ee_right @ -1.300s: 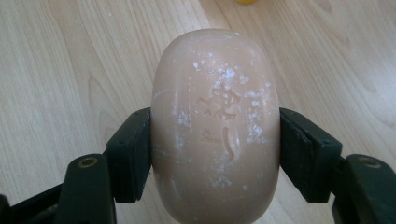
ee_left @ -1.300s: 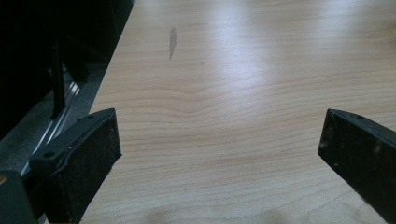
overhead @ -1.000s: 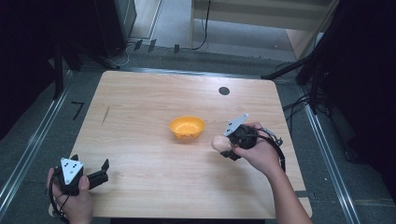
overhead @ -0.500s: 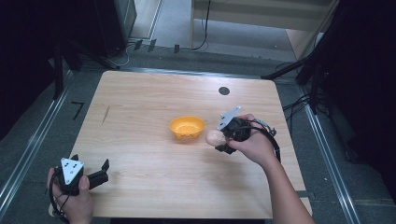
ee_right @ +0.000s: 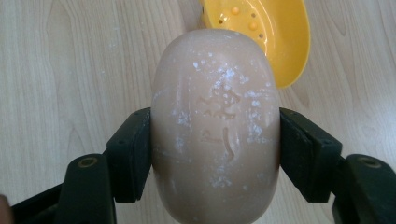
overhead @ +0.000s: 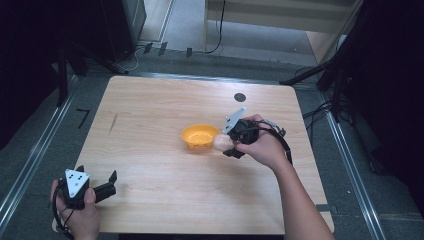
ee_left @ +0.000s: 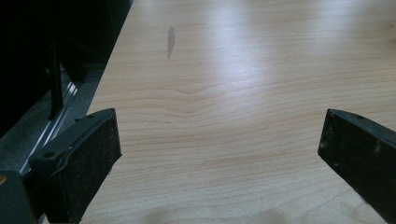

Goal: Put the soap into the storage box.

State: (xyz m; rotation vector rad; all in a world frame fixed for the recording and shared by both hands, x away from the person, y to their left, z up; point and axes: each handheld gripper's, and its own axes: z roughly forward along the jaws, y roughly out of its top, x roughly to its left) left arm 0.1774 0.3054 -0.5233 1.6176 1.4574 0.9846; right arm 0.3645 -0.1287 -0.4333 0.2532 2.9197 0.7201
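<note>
The right tongs (overhead: 226,145) clamp the soap bar (ee_right: 215,126) beside the yellow dish (overhead: 199,136), not yet placed; left tongs (overhead: 102,186) gape wide.

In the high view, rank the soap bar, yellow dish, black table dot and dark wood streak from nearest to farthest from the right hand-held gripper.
1. Soap bar: clamped in the right hand-held gripper.
2. Yellow dish: just left.
3. Black dot: toward the far edge.
4. Dark streak: far left.

high view: above the near edge, facing forward and down over the whole worktop (overhead: 150,115) | left gripper view: low, close, looking along bare wood | right gripper view: very close, looking down on soap (ee_right: 215,126) and bowl (ee_right: 275,32), both shared with high view
</note>
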